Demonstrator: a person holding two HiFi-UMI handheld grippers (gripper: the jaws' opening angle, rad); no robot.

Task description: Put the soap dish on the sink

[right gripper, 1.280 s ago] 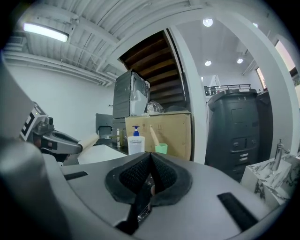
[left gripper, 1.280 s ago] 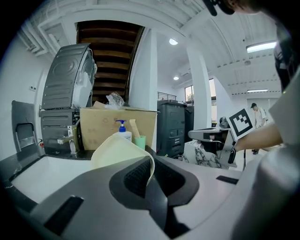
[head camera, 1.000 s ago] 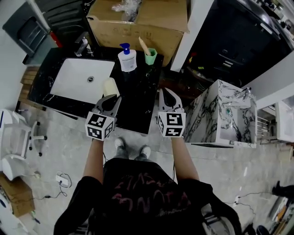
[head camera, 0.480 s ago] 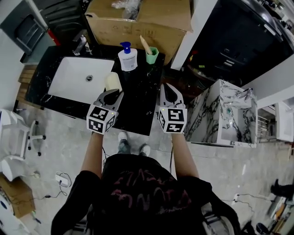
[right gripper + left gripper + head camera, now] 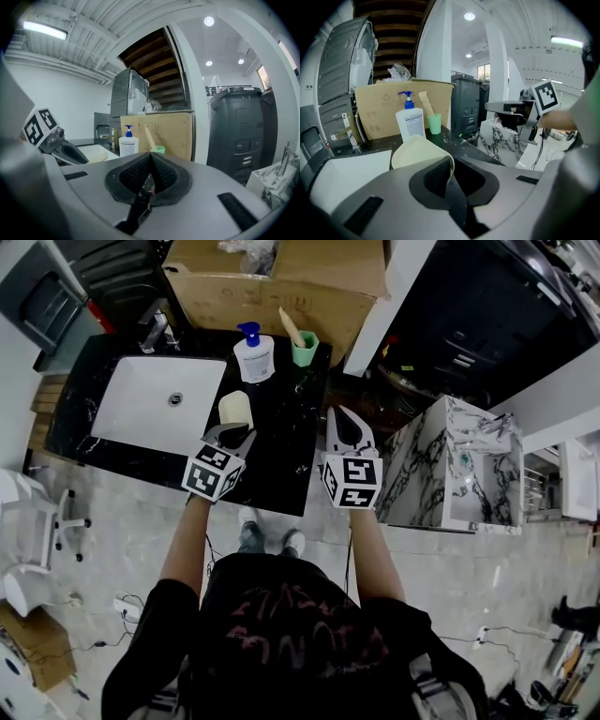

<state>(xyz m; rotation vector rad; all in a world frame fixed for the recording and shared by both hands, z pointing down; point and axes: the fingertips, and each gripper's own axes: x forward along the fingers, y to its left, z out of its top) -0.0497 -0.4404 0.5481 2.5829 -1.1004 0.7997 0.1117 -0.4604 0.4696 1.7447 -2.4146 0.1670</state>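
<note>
The soap dish point(image 5: 235, 410) is cream, the sink point(image 5: 141, 409) white, the worktop point(image 5: 281, 454) black with white veins; white bottle point(image 5: 253, 360) with blue pump, green cup point(image 5: 305, 352), brown box point(image 5: 281, 296).

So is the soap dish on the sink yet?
Grabbed: the left claw pinches the soap dish by its rim. In hand: it holds the dish over the black counter, beside the white basin. Left: set it down and let go. The right claw is shut, empty.

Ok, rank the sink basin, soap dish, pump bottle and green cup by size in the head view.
1. sink basin, clearly largest.
2. pump bottle and soap dish look about alike, so no ranking between them.
3. green cup, smallest.
</note>
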